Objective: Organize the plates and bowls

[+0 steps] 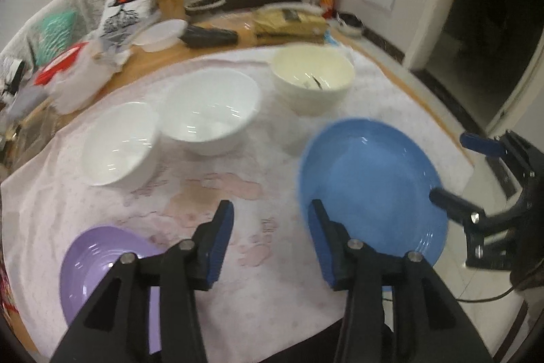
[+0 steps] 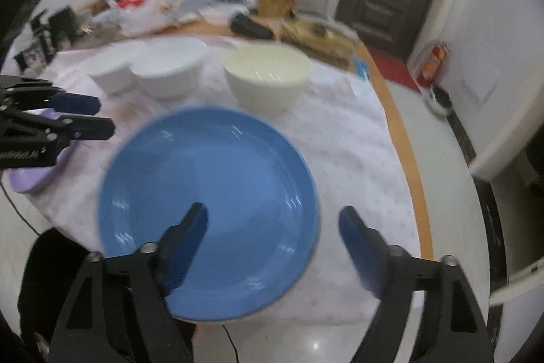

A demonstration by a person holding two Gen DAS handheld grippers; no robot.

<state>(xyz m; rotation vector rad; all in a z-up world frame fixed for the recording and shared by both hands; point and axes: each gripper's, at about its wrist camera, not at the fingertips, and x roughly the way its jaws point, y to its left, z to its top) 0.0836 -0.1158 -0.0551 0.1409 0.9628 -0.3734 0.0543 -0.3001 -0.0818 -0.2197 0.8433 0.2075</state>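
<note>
A blue plate [image 1: 370,186] lies on the cloth-covered table near its front right edge; it also shows in the right wrist view [image 2: 217,193]. A purple plate [image 1: 98,264] lies at the front left. Two white bowls [image 1: 119,142] [image 1: 210,111] and a cream bowl [image 1: 312,73] stand in a row behind. My left gripper [image 1: 272,213] is open and empty above the cloth between the two plates. My right gripper [image 2: 272,220] is open and empty, hovering over the blue plate's near right edge.
The white patterned tablecloth [image 1: 238,261] covers the round wooden table [image 1: 217,46]. Clutter lies along the far side: bags, a white container [image 1: 159,34], a dark case [image 1: 209,36], a brown packet [image 1: 289,22]. The floor drops off to the right.
</note>
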